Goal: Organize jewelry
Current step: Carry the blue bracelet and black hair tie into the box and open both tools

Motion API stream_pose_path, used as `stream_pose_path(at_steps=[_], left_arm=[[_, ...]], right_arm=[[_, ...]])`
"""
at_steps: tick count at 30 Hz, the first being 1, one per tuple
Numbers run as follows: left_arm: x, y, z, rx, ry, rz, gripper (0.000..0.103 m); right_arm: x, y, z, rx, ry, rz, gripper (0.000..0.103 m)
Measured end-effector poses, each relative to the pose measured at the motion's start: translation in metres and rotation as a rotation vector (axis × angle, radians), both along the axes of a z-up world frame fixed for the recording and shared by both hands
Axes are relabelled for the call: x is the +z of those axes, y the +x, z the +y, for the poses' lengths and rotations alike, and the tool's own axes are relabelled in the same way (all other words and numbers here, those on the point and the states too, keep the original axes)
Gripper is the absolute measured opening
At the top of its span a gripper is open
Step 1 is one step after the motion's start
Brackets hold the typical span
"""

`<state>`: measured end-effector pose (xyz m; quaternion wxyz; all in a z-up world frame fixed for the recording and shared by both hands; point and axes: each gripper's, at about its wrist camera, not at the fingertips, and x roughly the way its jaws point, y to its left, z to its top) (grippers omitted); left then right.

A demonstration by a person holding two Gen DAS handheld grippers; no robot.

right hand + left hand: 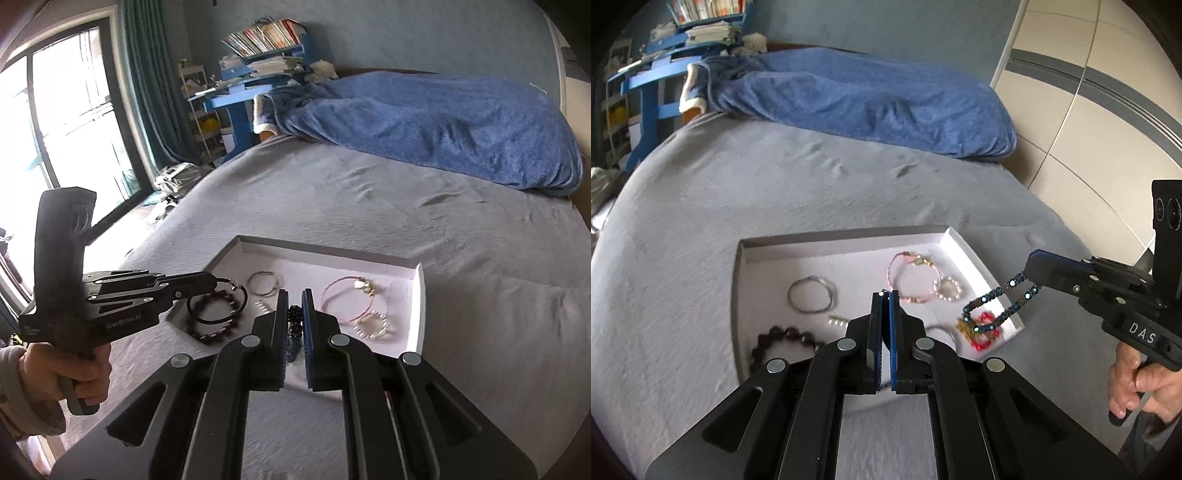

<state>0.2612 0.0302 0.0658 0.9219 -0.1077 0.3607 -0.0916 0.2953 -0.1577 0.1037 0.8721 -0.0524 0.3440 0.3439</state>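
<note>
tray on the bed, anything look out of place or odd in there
Nothing looks spilled or broken. The bracelets in the white tray lie loose and unsorted, and a red-and-gold piece sits bunched in its near right corner. Two items are off the tray: the right gripper holds a blue beaded bracelet, the left gripper a black ring bracelet.

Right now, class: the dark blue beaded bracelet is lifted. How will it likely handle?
The blue beaded bracelet droops from the right gripper, so probably floppy. It looks light, and a loose hanging loop may swing when carried.
</note>
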Motion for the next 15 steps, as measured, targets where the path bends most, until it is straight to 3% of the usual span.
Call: stream_pose_path(at_steps=[11, 15], left_arm=[[-0.034, 0.056, -0.029, -0.015, 0.049, 0.111, 0.004], [-0.049, 0.073, -0.036, -0.014, 0.08, 0.191, 0.004]], right_arm=[[-0.044, 0.042, 0.009, -0.046, -0.016, 0.093, 0.007], [-0.062, 0.051, 0.008, -0.075, -0.054, 0.124, 0.007]])
